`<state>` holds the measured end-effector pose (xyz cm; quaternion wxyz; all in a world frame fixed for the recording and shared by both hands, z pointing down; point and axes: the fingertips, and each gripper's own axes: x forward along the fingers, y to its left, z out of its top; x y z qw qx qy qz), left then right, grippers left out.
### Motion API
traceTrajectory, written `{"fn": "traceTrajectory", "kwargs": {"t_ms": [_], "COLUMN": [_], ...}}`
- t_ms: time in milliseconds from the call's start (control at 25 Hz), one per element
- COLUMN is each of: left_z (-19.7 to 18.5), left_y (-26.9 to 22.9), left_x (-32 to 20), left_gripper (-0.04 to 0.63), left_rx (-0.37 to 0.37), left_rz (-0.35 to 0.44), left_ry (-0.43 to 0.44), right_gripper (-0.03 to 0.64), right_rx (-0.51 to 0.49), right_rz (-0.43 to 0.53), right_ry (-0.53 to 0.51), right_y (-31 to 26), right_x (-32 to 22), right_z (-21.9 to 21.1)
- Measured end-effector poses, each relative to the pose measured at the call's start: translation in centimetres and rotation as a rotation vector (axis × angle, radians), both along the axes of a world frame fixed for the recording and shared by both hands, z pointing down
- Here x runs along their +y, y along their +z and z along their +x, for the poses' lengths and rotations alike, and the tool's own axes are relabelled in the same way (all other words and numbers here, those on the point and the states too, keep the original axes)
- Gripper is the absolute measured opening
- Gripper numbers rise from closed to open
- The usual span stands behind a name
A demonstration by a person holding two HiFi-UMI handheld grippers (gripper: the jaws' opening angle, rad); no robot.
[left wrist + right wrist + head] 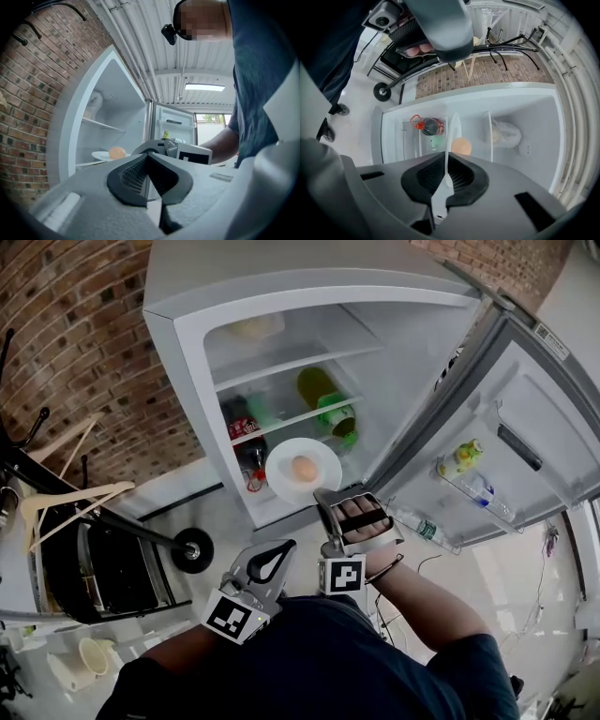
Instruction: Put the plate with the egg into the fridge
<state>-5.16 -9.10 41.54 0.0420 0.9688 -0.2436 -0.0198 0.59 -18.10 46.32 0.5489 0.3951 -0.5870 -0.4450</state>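
Note:
A white plate [298,486] with a brown egg [303,468] on it hangs in front of the open fridge [187,306], level with its lower shelves. My right gripper [324,495] is shut on the plate's near rim. In the right gripper view the plate [453,127] shows edge-on between the pads of the right gripper [447,174], with the egg [461,146] beside it. My left gripper [280,555] is held low near the person's body, shut and empty. The left gripper view shows the left gripper [149,174], the plate [99,155] and the egg [116,152] beyond.
A cola bottle [244,430] and a green bottle [329,400] lie on the fridge shelves. The open door [525,418] at the right holds small bottles [463,458]. A black wheeled rack [103,559] with wooden hangers [70,502] stands left, by the brick wall.

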Motion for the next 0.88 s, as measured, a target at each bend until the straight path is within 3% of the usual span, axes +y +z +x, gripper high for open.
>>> {"fn": "traceTrajectory", "kwargs": {"t_ms": [880], "left_z": [0.0], "left_y": [-0.4], "left_x": [-6.0], "left_gripper": [-0.003], "left_rx": [-0.014], "left_rz": [0.022], "left_ry": [-0.199], "right_gripper": [0.02], "right_rx": [0.041], "right_rz": [-0.066], "right_ry": [-0.059], "right_y": [4.6], "right_x": [-12.5], "right_z": [1.9]}}
